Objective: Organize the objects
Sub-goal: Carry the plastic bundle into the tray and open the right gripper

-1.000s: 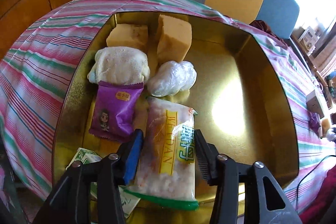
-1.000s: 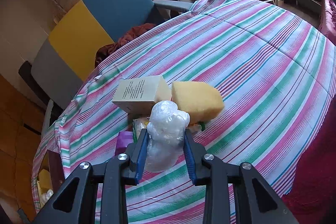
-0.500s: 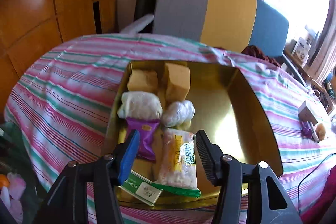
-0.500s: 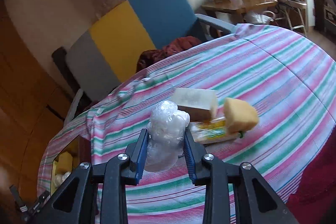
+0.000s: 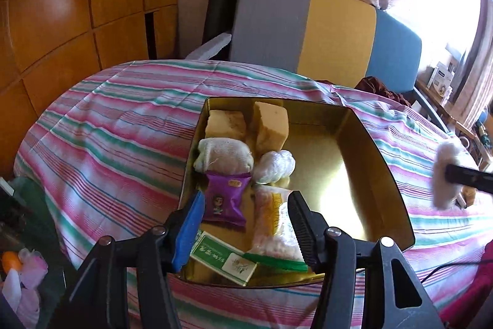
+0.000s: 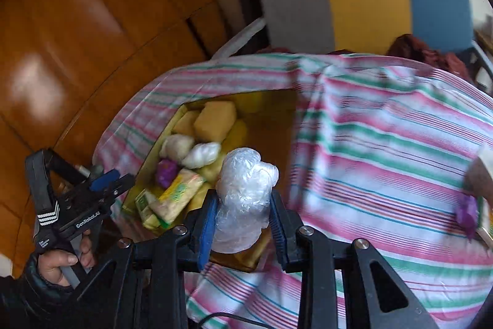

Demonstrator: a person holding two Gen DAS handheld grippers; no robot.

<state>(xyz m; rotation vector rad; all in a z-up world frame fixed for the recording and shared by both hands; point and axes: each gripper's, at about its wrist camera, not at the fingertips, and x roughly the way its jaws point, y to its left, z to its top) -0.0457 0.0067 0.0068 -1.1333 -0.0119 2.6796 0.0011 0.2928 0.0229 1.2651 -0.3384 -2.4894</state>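
Clearly "GenRobotAI" — perhaps — marks the left gripper [image 6: 101, 184], jaws apart; right gripper [image 6: 242, 216] jaws clamp a plastic-wrapped bundle [image 6: 243, 193].

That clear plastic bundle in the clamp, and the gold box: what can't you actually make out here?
- Clear plastic bundle, right wrist view: contents unreadable through the crinkled wrap; its sides are covered by the right gripper.
- Gold box, left wrist view: near corners hidden behind the left gripper.
- Purple item at the right edge, right wrist view: motion-blurred, cut off.
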